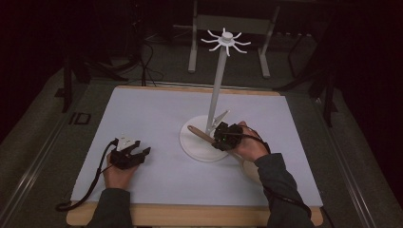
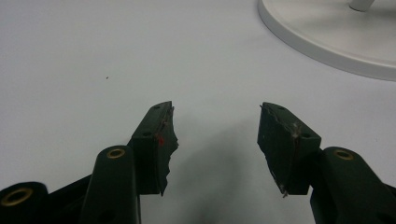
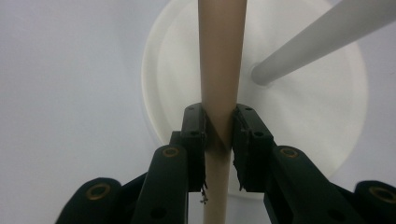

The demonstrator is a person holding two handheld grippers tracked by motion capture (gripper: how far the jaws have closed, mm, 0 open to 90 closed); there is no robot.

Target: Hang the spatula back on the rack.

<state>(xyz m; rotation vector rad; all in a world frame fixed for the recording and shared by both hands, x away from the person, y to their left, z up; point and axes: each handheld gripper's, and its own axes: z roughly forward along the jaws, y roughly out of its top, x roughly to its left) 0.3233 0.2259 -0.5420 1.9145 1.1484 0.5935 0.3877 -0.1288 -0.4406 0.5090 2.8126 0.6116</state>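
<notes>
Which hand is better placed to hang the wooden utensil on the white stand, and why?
Right. The right tool already clamps the wooden utensil over the stand's base, beside its pole. The left tool rests open and empty, farther off.

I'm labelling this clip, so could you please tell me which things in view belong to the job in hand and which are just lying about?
In the job:
- wooden spoon, clamped by its handle in the right gripper
- white hook stand, its round base under the spoon

Lying about:
- left gripper, open, resting on the white table mat
- metal frame legs behind the table
</notes>
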